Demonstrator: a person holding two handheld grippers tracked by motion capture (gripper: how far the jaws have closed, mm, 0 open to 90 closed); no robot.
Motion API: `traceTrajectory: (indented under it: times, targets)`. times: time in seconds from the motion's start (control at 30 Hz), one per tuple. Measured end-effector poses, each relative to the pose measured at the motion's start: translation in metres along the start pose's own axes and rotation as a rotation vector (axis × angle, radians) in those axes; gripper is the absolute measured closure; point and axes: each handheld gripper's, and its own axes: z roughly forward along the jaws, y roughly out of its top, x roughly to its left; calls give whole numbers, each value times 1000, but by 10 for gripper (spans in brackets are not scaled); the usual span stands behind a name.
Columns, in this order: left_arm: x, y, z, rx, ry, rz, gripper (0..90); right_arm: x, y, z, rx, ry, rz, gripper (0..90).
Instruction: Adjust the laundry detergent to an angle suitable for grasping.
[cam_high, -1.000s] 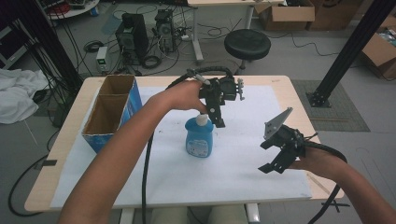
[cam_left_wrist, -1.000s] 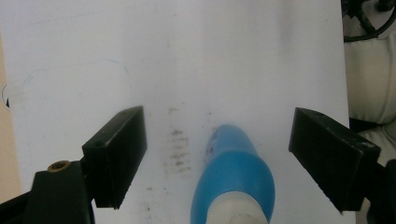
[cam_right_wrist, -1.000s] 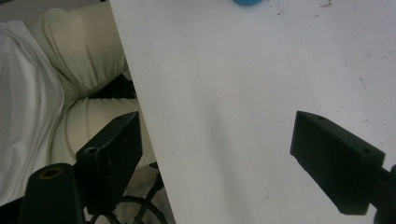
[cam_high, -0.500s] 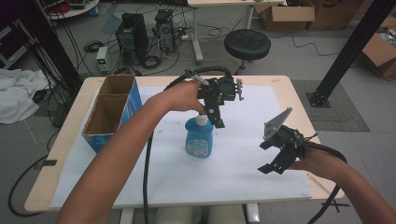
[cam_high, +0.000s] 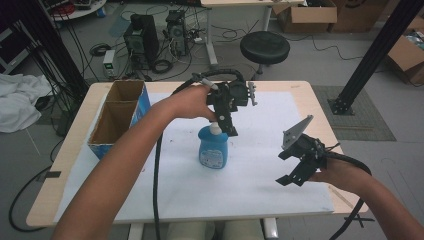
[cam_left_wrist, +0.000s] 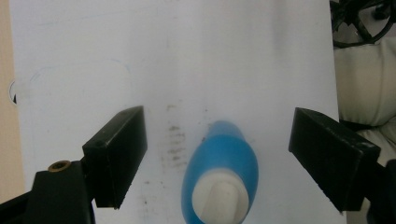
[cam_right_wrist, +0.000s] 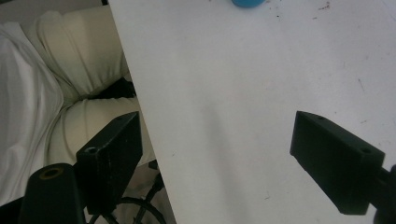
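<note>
Hovering wide open over the blue bottle (cam_high: 213, 150), the left gripper (cam_high: 227, 122); right gripper (cam_high: 295, 172) gapes too.

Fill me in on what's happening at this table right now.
A person holds a pair of tongs in each hand. The left tongs hang open right above the white cap of a blue bottle that stands upright on the white sheet; in the left gripper view the jaws stand wide on either side of the cap without touching it. The right tongs are open too, held off to the side near the table's front right edge, gripping nothing. An open cardboard box sits at the left of the table.
</note>
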Motion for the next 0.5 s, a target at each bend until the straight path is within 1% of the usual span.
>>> traceTrajectory:
  times: [0.2, 0.3, 0.5]
  targets:
    - [-5, -8, -8, 2, 4, -4, 201, -1, 1, 0, 4, 2, -1, 168]
    - [-6, -11, -11, -1, 5, -7, 201, -1, 1, 0, 4, 0, -1, 168]
    - [-8, -22, -18, -13, 14, -17, 201, -1, 2, 0, 2, -1, -1, 168]
